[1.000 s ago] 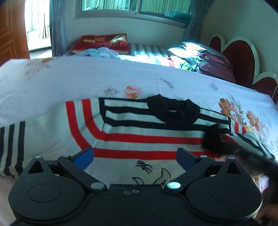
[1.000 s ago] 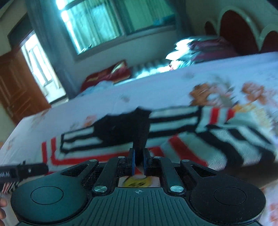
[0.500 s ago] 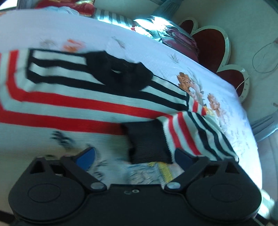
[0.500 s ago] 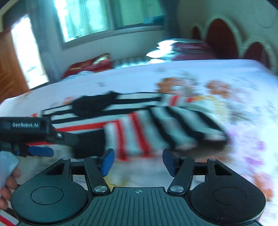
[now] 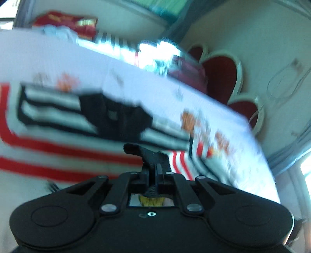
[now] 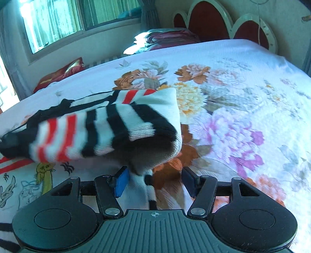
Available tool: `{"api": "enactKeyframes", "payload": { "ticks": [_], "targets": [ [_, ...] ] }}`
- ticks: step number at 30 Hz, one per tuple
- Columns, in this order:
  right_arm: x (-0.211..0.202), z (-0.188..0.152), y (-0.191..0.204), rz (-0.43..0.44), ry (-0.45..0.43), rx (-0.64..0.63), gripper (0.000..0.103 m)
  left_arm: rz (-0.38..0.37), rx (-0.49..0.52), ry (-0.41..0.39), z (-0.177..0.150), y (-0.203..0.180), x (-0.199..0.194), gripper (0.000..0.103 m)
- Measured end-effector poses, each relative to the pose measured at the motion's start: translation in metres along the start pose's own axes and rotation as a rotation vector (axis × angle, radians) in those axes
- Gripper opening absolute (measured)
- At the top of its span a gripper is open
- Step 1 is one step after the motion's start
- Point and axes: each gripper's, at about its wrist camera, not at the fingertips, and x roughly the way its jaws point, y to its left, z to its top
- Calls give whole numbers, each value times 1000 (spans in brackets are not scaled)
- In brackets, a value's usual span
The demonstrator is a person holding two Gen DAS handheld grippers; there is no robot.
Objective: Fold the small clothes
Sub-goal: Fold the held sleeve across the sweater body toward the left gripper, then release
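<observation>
A small white sweater (image 5: 64, 149) with red and black stripes and a black collar lies on the flowered bed sheet (image 6: 233, 116). Its right sleeve (image 6: 108, 132) is folded in over the body. My left gripper (image 5: 154, 171) is shut on the sleeve's black cuff (image 5: 149, 155) and holds it above the sweater; this view is blurred. My right gripper (image 6: 153, 181) is open, its blue pads either side of the sleeve's folded edge, with cloth lying between them. Cartoon prints show on the sweater's front (image 6: 23, 186).
The bed's red scalloped headboard (image 6: 219, 21) stands at the far right. Pillows and folded bedding (image 6: 165, 37) lie beside it. A red cushion (image 6: 62, 72) lies under the window (image 6: 77, 15). The sheet runs on to the right of the sweater.
My left gripper has shut on the sleeve's black cuff and lifted it. My right gripper let the cuff go earlier and has come down to the sleeve's folded edge, still open.
</observation>
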Motion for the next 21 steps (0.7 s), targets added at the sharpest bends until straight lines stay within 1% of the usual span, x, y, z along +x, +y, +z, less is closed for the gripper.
{"api": "enactKeyframes", "payload": {
  "ticks": [1, 2, 3, 5, 6, 8, 9, 10, 12, 13, 15, 17, 18, 19, 20, 21],
  "targets": [
    [2, 1, 3, 8, 7, -8, 43, 7, 0, -34, 7, 3, -10, 4],
    [5, 2, 6, 21, 16, -10, 33, 18, -4, -62, 13, 8, -18, 4],
    [6, 2, 9, 33, 21, -13, 29, 37, -11, -88, 19, 15, -26, 4],
    [6, 2, 18, 28, 22, -45, 29, 94, -8, -118, 23, 30, -36, 4],
    [7, 2, 21, 24, 19, -56, 26, 126, -14, -118, 23, 40, -38, 4],
    [6, 2, 23, 27, 14, -62, 18, 178, -50, -98, 19, 61, -37, 4],
    [4, 2, 23, 23, 4, -63, 17, 203, -62, -80, 14, 69, -34, 4],
    [3, 0, 23, 13, -6, -63, 17, 226, -63, -61, 7, 77, -27, 4],
    [9, -5, 19, -5, 28, -53, 17, 249, -77, -14, -6, 86, -15, 4],
    [7, -7, 17, -3, 23, -50, 17, 258, -79, -1, -11, 87, -10, 4],
    [3, -6, 16, 6, 34, -74, 17, 277, -60, 3, -16, 89, -6, 4],
    [-5, -5, 11, 27, 42, -71, 17, 286, -55, 6, -13, 86, -4, 5],
    [-10, -3, 7, 39, 45, -60, 19, 295, -38, -1, -11, 84, -8, 10],
    [-16, -2, 2, 55, 41, -45, 21, 315, -25, -24, -9, 81, -12, 21],
    [-23, 0, -1, 67, 27, -28, 29, 330, -23, -53, -10, 79, -19, 26],
    [-27, 4, -4, 75, 11, -19, 43, 334, -29, -83, -10, 77, -27, 38]
  ]
}}
